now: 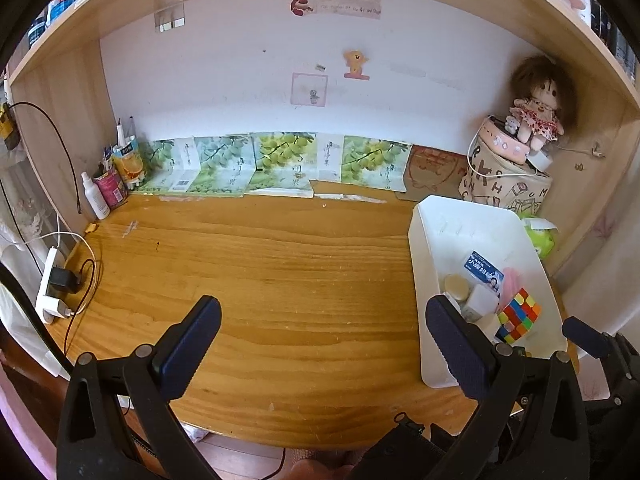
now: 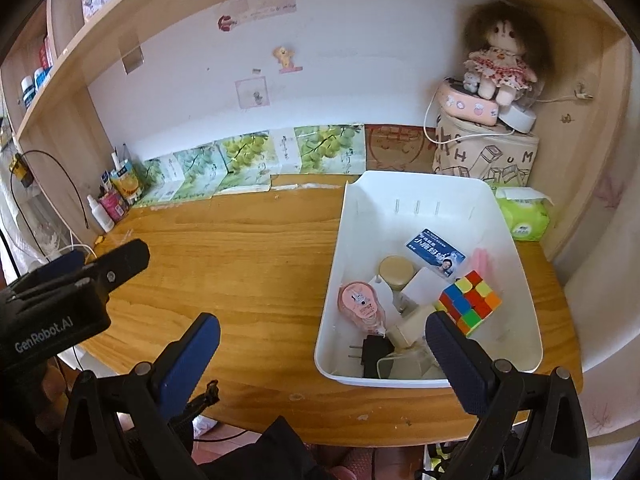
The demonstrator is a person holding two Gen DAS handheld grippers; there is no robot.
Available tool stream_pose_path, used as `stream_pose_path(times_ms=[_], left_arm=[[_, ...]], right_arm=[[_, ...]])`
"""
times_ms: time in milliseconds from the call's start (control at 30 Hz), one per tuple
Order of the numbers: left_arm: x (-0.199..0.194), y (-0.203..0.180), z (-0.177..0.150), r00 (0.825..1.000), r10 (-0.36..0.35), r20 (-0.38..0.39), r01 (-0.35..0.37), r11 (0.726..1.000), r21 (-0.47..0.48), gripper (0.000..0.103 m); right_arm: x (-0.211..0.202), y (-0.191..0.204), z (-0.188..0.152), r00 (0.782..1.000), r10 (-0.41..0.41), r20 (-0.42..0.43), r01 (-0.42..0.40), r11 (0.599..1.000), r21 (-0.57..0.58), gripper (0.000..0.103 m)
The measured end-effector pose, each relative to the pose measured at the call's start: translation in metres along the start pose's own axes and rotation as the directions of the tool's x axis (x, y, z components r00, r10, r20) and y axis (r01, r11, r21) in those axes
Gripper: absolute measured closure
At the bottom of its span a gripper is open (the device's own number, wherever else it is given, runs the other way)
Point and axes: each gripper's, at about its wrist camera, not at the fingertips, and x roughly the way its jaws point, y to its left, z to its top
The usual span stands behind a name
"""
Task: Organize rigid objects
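While both grippers hang over the near edge of the wooden counter [image 1: 280, 280], neither holds anything: the left gripper [image 1: 320, 340] has its fingers spread wide above bare wood, and the right gripper [image 2: 320, 352] is spread just as wide, its right-hand finger [image 2: 456, 364] in front of the near end of the white bin [image 2: 508, 216]. That bin sits on the right side of the counter, and all the loose rigid things lie inside it, crowded toward its near end. A multicoloured puzzle cube [image 2: 470, 300] rests tilted against the bin's right part, with a blue printed card [image 2: 434, 256] lying flat behind it. To the left of the cube stand a small jar with a tan lid [image 2: 396, 270] and a white block [image 2: 420, 288]; a pink correction-tape dispenser [image 2: 360, 304] lies near the left wall, and a black plug adapter [image 2: 372, 356] sits at the near wall. Behind the bin, a doll [image 2: 498, 60] sits on a pink case atop a printed fabric bag [image 2: 484, 156], and a green pack of wipes [image 2: 524, 216] lies beside the bin's far right corner. From the left wrist view the same cube [image 1: 518, 316] shows just past the right-hand finger.
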Motion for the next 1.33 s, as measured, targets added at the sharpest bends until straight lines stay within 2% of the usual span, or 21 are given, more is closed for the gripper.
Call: stream_pose_path(times_ms=[500,1333], left_arm=[[0.009,-0.011,0.008,1.0,-0.003,-0.009,0.003,1.0,0.025,0.001],[0.016,-0.031,0.006,0.998,0.054,-0.032,-0.053,0.998,0.024,0.001]], right_arm=[[0.018,-0.008,0.005,0.998,-0.022,-0.062,0.022,1.0,0.002,0.0],[0.031,-0.029,0.008,0.994,-0.002,-0.107,0.001,1.0,-0.009,0.0]])
